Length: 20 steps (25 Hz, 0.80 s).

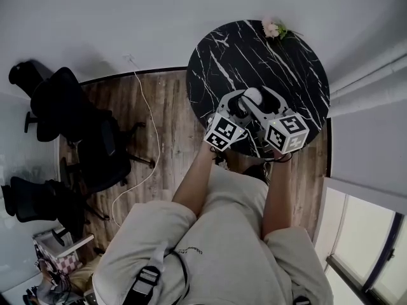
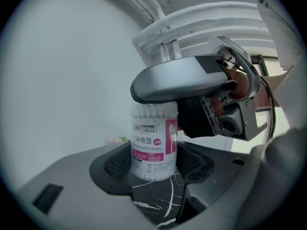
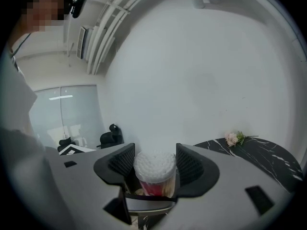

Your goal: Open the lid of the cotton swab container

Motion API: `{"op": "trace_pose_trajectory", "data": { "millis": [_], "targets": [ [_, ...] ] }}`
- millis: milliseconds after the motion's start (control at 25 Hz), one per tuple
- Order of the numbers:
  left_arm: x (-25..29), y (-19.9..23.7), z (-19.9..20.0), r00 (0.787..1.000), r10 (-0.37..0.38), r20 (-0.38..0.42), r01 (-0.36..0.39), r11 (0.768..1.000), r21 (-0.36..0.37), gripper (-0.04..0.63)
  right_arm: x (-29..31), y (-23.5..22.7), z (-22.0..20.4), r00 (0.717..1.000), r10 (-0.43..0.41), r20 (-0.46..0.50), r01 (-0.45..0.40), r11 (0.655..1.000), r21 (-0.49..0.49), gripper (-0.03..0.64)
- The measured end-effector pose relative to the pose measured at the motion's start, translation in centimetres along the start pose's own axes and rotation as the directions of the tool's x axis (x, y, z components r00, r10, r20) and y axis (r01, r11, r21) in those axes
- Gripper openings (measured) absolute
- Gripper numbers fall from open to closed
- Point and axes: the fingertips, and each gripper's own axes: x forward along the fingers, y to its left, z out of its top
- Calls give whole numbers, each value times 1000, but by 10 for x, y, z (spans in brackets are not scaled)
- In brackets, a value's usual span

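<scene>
**Two claws, one tub of swabs**

Left claw [image 2: 154, 167] is down low, its two dark pads pressed against the sides of the cotton swab container [image 2: 154, 143], pinching the lower body just under the pink label. The tub stands upright on the desk [image 1: 286, 62], its base on the black marble with the white veins.

Right claw [image 3: 156, 170] comes in over the top. Its pads close on the upper end of the same tub, one on each side, and a packed disc of white swab tips shows between them (whether the lid has lifted at all can't be made out from here). From the left gripper view, one grey finger of that right claw lies straight across the top of the tub, with a hand behind it on the handle.

From the head view, both claws meet at the near edge of the round desk, marker cubes towards the person, forearms reaching in from a seated lap. A small pink flower [image 1: 275, 28] lies at the far rim, well apart from the tub. Off to the left, on the wooden floor [image 1: 162, 113], stand black office chairs [image 1: 76, 129], and a white cable [image 1: 151, 122] trails past them
</scene>
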Motion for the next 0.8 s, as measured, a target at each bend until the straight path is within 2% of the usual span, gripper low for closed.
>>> {"op": "trace_pose_trajectory", "data": {
  "millis": [400, 560, 800],
  "targets": [
    [-1, 0, -6, 1000, -23, 7, 23, 999, -33, 268, 4, -2, -3, 1000, 10, 15, -11, 998, 61, 282],
    [-4, 4, -4, 999, -31, 26, 32, 998, -53, 268, 6, 0, 4, 997, 47, 58, -54, 989, 137, 282],
    [-4, 7, -9, 1000, -25, 4, 25, 999, -33, 268, 8, -1, 0, 998, 56, 40, -61, 986, 152, 282]
  ]
}}
